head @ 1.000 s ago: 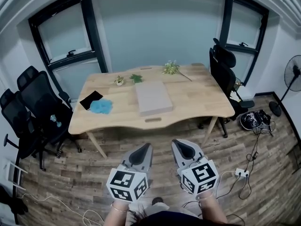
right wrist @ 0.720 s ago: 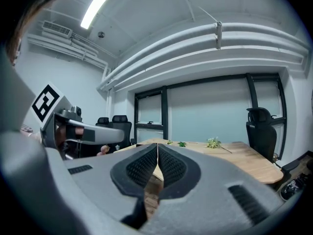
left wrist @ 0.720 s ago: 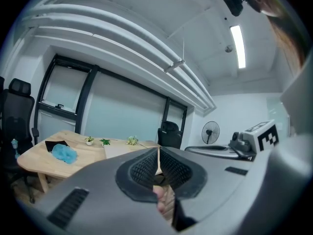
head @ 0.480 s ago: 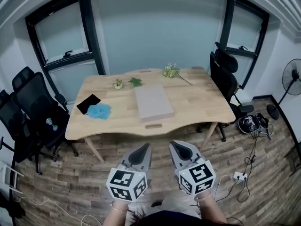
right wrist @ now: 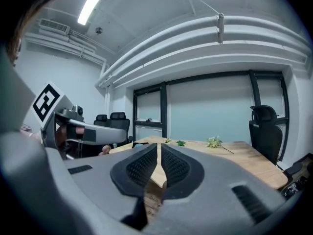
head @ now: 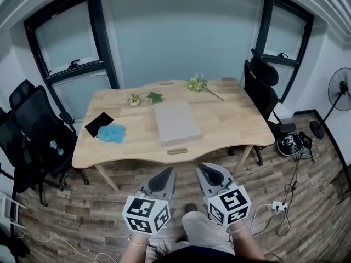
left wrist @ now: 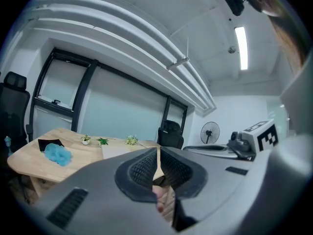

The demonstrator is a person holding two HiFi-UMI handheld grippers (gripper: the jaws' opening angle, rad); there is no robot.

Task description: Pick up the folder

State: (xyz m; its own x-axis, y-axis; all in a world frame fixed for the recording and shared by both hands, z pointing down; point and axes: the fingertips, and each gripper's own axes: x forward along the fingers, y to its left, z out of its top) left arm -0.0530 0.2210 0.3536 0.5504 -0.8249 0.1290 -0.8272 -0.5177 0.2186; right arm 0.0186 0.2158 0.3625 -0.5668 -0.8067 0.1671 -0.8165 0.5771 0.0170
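Far off to the left of the left hand-held gripper (head: 166,172) stand black office chairs (head: 33,122), and ahead of it to the left, on the wooden bench (head: 230,119), lie a black flat piece (head: 98,124) and a blue fluffy lump (head: 112,133) touching it. Farther back are a small potted plant (head: 134,99) and a green leafy sprig (head: 155,97). The left hand-held gripper has its jaws pressed together with nothing between them, as its own view (left wrist: 159,155) shows. The folder (head: 175,122) lies flat on the bench straight ahead of the two hand-held grippers, well apart from their tips and beyond the bench's near edge. It is a plain, pale grey-beige rectangle, closed, with no markings that can be made out. Its long axis runs away from the hand-held grippers, one short edge towards them and close to the bench's front edge, the far end leaning slightly left. The right hand-held gripper (head: 208,170) is likewise closed on nothing (right wrist: 159,153). Ahead of it, at the bench's far side, lies a flowering stem (head: 198,83); to its right stand a black chair (head: 263,86) and a floor fan (head: 341,89).
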